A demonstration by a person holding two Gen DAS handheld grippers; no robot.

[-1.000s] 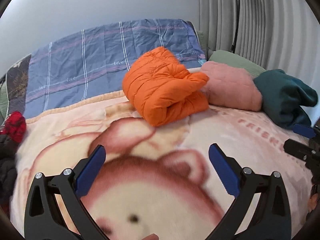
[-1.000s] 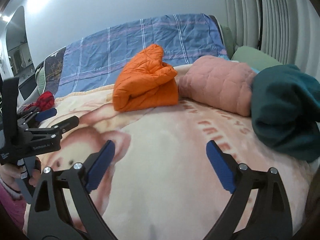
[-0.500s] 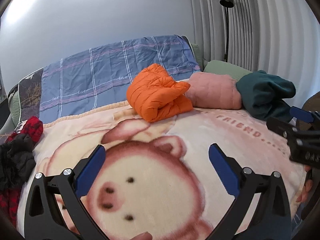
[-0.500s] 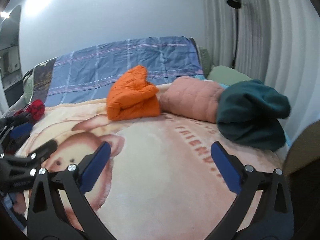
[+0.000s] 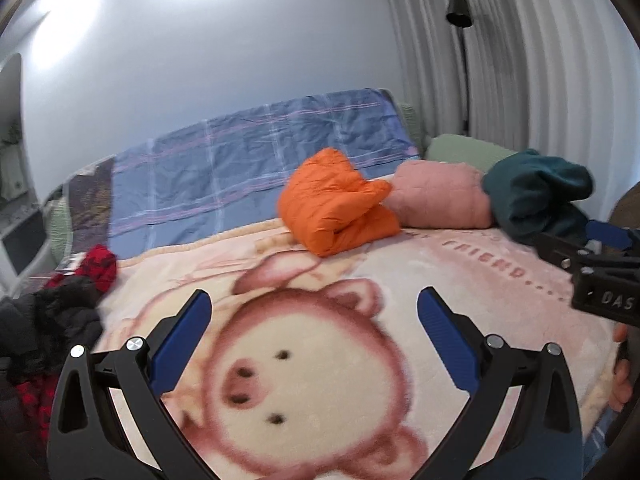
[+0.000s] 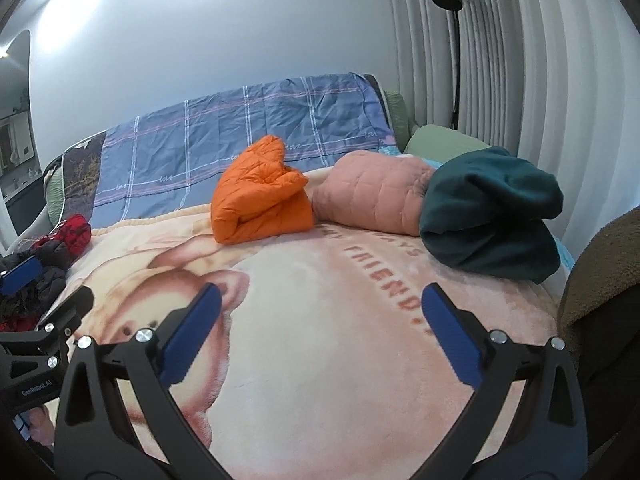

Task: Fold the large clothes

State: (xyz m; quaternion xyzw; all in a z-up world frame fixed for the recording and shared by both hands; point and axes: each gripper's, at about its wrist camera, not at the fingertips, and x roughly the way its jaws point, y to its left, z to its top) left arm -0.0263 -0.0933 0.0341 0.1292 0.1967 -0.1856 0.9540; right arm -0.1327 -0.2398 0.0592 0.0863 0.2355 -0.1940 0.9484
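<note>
- While both tongs hang empty over the pig blanket [image 5: 320, 360], the views have widened since a second ago: the two hands have drawn back from the orange jacket [image 5: 336, 204] and risen a little.
- Left tongs [image 5: 314, 336] stand apart with nothing between the blue pads; right tongs [image 6: 320, 328] are apart too, having just opened to their widest, and only blanket shows between them.
- Orange jacket lies as a folded bundle at the far edge of the pig blanket, in front of the blue plaid quilt [image 6: 240, 136]; it looks finished.
- Pink quilted garment [image 6: 372, 192] sits just beside the orange jacket on its right, touching it or nearly so, and the dark green garment [image 6: 492, 216] lies against the pink one's far side.
- Red and black clothes [image 5: 60, 304] are heaped unfolded off the pig blanket's left edge, well apart from the orange jacket.
- Judging by this retreat, one fold is complete and the heap at the left is probably the next item to fetch.
</note>
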